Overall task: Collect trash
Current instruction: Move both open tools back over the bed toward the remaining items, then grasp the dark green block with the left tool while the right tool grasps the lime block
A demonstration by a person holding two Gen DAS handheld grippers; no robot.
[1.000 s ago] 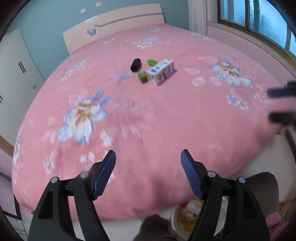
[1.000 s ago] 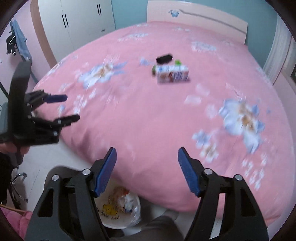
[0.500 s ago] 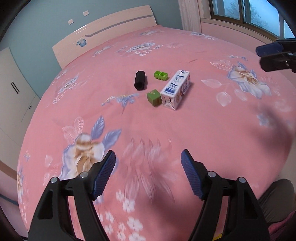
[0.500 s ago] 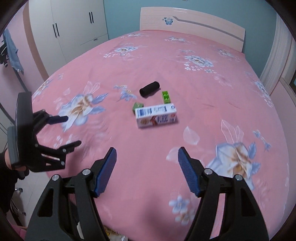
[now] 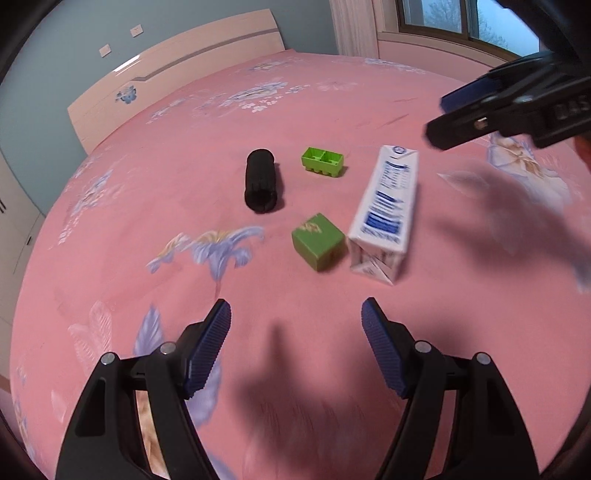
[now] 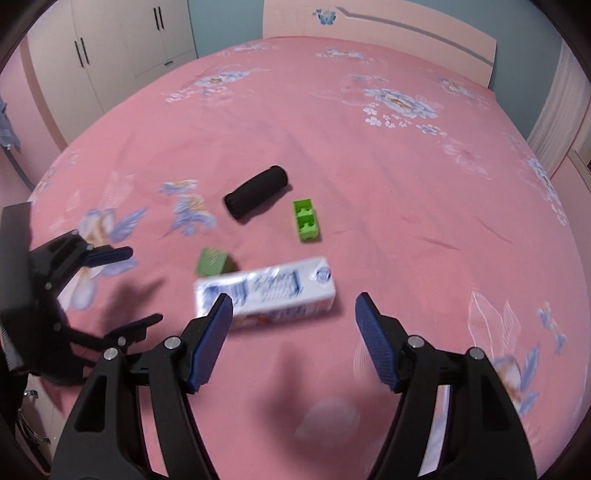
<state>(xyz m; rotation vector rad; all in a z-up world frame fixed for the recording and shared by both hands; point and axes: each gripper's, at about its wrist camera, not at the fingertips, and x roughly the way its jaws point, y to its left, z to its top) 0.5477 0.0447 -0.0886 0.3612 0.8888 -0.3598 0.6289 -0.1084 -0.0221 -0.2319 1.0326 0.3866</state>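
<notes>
Four small things are lying close together near the middle of a pink flowered bedspread (image 5: 155,177), and both grippers are hanging over it with nothing in them. The left gripper (image 5: 295,343) is holding its blue-padded fingers wide apart over bare cloth, short of the group. The right gripper (image 6: 293,328) is likewise gaping, its jaws empty; in its own view the white milk carton (image 6: 273,288) is lying on its side just beyond the fingertips, and the left fingertip is overlapping the carton's near corner in the picture, though whether it is touching cannot be told. In the left view that carton (image 5: 388,206) is pointing away towards the window, with a dark green cube (image 5: 317,242) sitting just beside its near end, almost touching. Farther back a black cylinder (image 5: 263,181) is lying on its side, and a bright green hollow block (image 5: 322,159) is resting open side up to the right of it, apart from both. Nothing is standing between either gripper and the carton; only the cube is crowding one flank of it. The right gripper is also showing at the upper right of the left view, above the carton, casting a blurred shadow on the cloth. A pale headboard (image 6: 406,29) is closing off the far end, and white wardrobes (image 6: 122,40) are standing beside the bed.
</notes>
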